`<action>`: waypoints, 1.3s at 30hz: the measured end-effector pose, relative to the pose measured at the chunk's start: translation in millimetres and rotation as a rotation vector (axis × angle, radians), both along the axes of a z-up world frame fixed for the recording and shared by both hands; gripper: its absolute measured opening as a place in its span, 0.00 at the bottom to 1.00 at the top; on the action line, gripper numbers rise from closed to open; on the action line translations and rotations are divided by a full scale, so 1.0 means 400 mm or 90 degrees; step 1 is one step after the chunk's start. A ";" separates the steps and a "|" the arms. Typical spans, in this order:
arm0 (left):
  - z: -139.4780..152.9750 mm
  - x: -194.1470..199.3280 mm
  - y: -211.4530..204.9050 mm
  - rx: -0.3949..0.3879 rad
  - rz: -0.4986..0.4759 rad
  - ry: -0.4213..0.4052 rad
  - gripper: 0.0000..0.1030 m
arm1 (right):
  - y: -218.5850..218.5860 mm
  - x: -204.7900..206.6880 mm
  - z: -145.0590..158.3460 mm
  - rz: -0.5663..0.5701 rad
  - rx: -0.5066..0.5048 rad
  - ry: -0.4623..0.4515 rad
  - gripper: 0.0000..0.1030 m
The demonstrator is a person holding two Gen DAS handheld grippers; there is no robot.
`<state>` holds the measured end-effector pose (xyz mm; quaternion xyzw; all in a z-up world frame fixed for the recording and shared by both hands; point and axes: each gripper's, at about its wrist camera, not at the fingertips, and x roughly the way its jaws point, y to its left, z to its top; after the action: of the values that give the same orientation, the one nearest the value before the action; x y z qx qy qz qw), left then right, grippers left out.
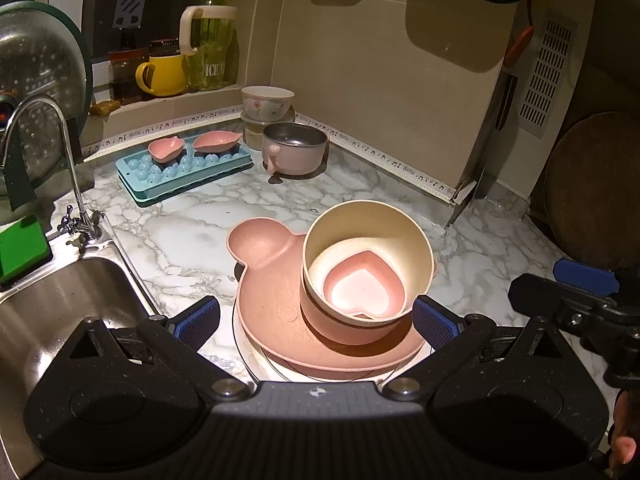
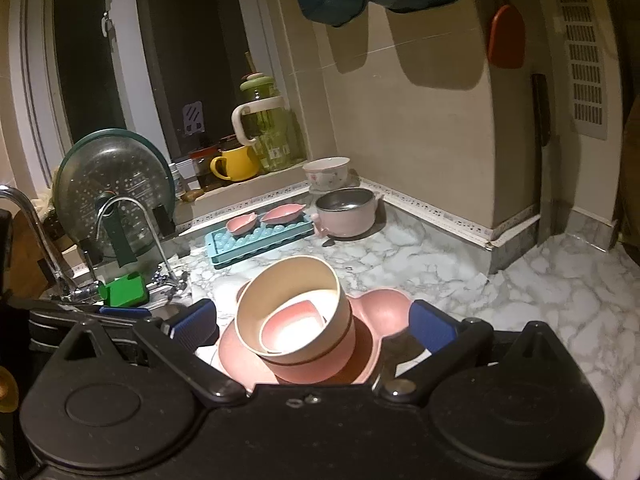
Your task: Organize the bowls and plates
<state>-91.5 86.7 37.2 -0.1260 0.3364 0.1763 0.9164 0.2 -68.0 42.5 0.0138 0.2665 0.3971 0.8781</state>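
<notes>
Both grippers hang just short of the finished stack, left gripper (image 1: 316,318) and right gripper (image 2: 314,326), each with its fingers spread wide and pinching nothing. On the counter (image 1: 192,240), a heart-shaped pink dish (image 1: 362,290) sits inside the cream bowl (image 1: 368,240), which nests in a pink bowl (image 1: 344,326) on the bear-shaped pink plate (image 1: 272,280). The cream bowl leans a little in its seat. Judging by this, the step is letting go cleanly: draw both straight away from the cream bowl, fingers kept wide, without brushing its rim

"ICE" in white on the green jug (image 1: 210,36)
</notes>
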 end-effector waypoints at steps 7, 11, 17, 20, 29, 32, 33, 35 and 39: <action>0.003 -0.006 -0.017 0.009 0.000 -0.001 1.00 | -0.019 -0.017 -0.015 -0.048 0.007 0.013 1.00; 0.001 -0.006 -0.025 0.007 -0.003 0.001 1.00 | -0.028 -0.020 -0.015 -0.072 0.012 0.010 1.00; -0.003 -0.003 -0.028 -0.001 -0.002 0.008 1.00 | -0.034 -0.022 -0.018 -0.085 0.012 0.017 1.00; -0.006 0.000 -0.030 -0.004 -0.003 0.012 1.00 | -0.037 -0.021 -0.018 -0.085 0.012 0.018 1.00; -0.013 0.004 -0.037 -0.010 -0.012 0.017 1.00 | -0.040 -0.019 -0.022 -0.095 0.009 0.026 1.00; -0.017 0.006 -0.041 -0.012 -0.017 0.021 1.00 | -0.041 -0.017 -0.026 -0.099 0.006 0.032 1.00; -0.018 0.007 -0.042 -0.013 -0.017 0.022 1.00 | -0.041 -0.016 -0.027 -0.100 0.005 0.034 1.00; -0.023 0.007 -0.041 -0.018 -0.017 0.027 1.00 | -0.041 -0.016 -0.029 -0.101 0.005 0.038 1.00; -0.027 0.007 -0.041 -0.024 -0.016 0.032 1.00 | -0.039 -0.016 -0.034 -0.101 0.000 0.047 1.00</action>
<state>-88.6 70.2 26.3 -0.1345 0.3640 0.1619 0.9073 -6.2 -83.7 28.8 0.0497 0.2971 0.3257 0.8962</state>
